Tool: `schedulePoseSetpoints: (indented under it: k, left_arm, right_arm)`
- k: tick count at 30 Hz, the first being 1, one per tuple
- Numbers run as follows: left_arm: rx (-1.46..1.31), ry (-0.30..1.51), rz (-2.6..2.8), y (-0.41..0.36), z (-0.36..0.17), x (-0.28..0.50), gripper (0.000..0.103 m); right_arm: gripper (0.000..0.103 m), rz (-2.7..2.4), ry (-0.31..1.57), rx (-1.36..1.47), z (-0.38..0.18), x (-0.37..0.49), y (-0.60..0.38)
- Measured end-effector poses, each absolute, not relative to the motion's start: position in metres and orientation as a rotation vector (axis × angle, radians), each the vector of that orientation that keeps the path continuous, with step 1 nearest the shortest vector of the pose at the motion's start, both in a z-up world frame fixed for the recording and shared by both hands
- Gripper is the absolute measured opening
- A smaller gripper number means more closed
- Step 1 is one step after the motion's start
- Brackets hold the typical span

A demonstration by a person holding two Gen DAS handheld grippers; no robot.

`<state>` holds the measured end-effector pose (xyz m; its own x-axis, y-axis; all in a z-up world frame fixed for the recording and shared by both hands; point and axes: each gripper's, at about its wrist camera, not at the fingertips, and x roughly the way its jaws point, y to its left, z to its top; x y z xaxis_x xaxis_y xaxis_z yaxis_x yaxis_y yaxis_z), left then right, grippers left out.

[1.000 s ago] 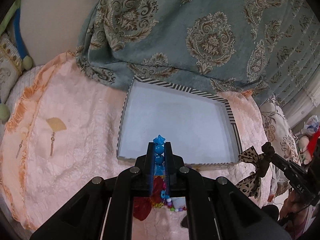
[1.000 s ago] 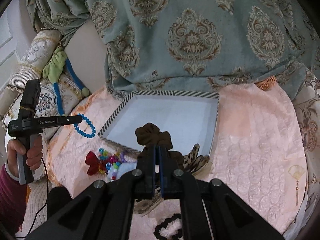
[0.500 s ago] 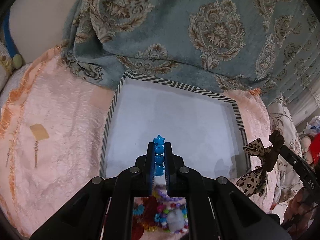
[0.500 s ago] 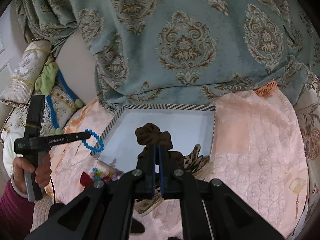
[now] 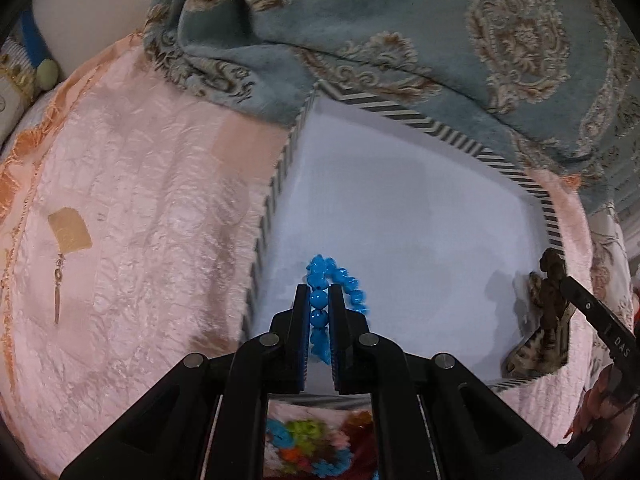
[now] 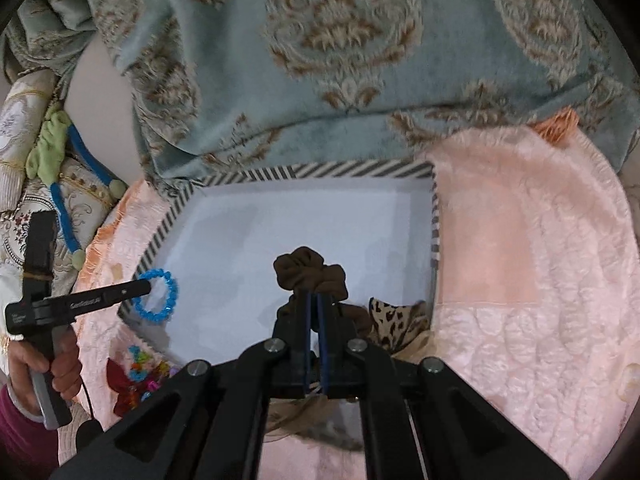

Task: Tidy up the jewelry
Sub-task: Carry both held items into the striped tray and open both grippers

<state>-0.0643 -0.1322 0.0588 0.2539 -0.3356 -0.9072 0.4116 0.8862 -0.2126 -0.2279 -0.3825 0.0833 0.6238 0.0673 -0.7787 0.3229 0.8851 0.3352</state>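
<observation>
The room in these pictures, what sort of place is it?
Probably a bedroom at home: a quilted peach bedspread, a blue-grey plush blanket with beige medallions, and embroidered cushions at the side surround the striped-rim white tray.

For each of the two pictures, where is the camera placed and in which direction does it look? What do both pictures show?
Left wrist: sits on the left gripper, looks steeply down into the striped box; its fingers pinch a blue bead bracelet.
Right wrist: sits on the right gripper, looks down at the same box from its other side; it grips a brown scrunchie; the person's left hand shows.
Shared: box, bracelet, scrunchie, pink cover, teal blanket.
</observation>
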Motion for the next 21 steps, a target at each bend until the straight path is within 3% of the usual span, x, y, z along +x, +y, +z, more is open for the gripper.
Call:
schedulePoseSetpoints:
  k: [10, 15, 21]
  left_arm:
    - [0.153, 1.179, -0.443, -0.135, 0.055, -0.064, 0.000]
    - [0.154, 1.154, -0.423, -0.135, 0.058, -0.068, 0.003]
    - [0.152, 1.108, -0.418, -0.133, 0.072, -0.081, 0.009]
  right_arm:
    - [0.007, -0.162, 0.937, 0.465, 0.061, -0.203, -0.379]
    - [0.042, -0.170, 0.931, 0.452, 0.069, -0.223, -0.375]
    - [0.049, -0.188, 0.903, 0.396, 0.088, -0.247, -0.364]
